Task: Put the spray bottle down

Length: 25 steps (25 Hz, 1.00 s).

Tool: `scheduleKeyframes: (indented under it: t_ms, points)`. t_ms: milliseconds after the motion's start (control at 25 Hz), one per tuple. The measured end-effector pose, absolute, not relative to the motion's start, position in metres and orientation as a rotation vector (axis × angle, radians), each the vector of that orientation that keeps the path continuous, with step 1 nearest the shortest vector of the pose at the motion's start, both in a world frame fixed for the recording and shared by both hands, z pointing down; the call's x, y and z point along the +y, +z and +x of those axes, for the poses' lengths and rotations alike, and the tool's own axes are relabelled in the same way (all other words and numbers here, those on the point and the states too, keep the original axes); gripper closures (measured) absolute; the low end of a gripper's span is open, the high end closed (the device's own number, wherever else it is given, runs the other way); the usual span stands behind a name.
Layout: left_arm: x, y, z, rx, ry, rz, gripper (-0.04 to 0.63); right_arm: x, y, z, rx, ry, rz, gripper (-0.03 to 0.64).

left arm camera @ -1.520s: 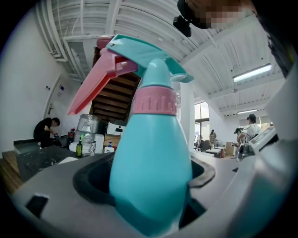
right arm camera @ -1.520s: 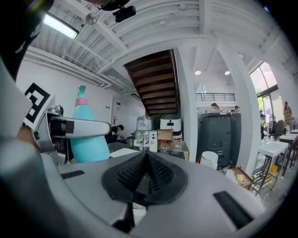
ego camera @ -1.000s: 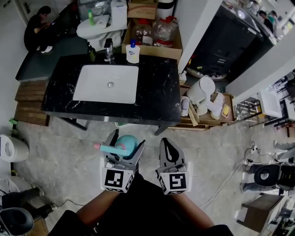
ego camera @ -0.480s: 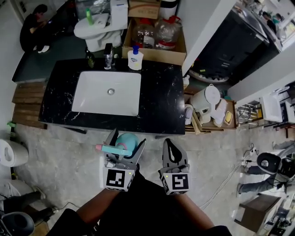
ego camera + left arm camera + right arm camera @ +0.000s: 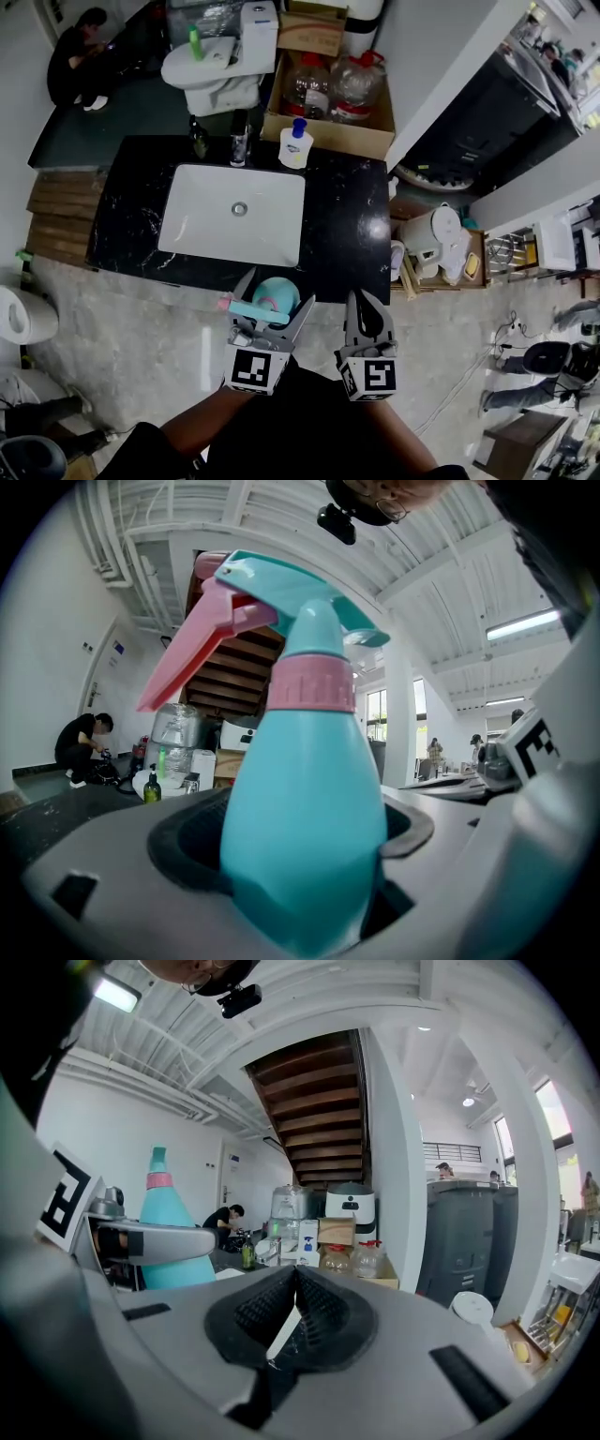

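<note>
A teal spray bottle (image 5: 276,298) with a pink trigger and collar stands upright in my left gripper (image 5: 273,307), which is shut on its body. In the left gripper view the spray bottle (image 5: 305,799) fills the middle, its pink trigger pointing left. It hangs just over the near edge of the black marble counter (image 5: 347,225). My right gripper (image 5: 364,319) is beside it on the right, shut and holding nothing; in the right gripper view its pads (image 5: 298,1314) meet, and the spray bottle (image 5: 173,1227) shows at left.
A white sink basin (image 5: 234,216) is set in the counter. At the counter's back stand a white-and-blue soap bottle (image 5: 296,143) and two dark bottles (image 5: 238,141). Behind are a toilet (image 5: 220,64) and a box of water jugs (image 5: 333,89). A person crouches far left.
Both grippers and the bottle have come closer to the counter's near edge and shifted slightly right. The grip on the bottle is unchanged.
</note>
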<state>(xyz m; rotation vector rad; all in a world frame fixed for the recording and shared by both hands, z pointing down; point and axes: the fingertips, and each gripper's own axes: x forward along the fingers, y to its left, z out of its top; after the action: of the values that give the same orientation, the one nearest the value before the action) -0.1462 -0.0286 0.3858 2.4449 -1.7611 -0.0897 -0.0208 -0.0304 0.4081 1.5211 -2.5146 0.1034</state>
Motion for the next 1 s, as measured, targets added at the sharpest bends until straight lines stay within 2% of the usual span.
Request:
scheduleKeyframes:
  t_ms: [360, 1000]
  points:
    - [-0.042, 0.401, -0.171, -1.728, -0.124, 2.393, 0.173, -0.046, 0.42, -0.037, -2.44, 0.118, 1.54, 0.601]
    - [-0.036, 0.417, -0.157, -1.679, -0.036, 2.456, 0.173, -0.042, 0.424, -0.045, -2.469, 0.156, 1.514, 0.601]
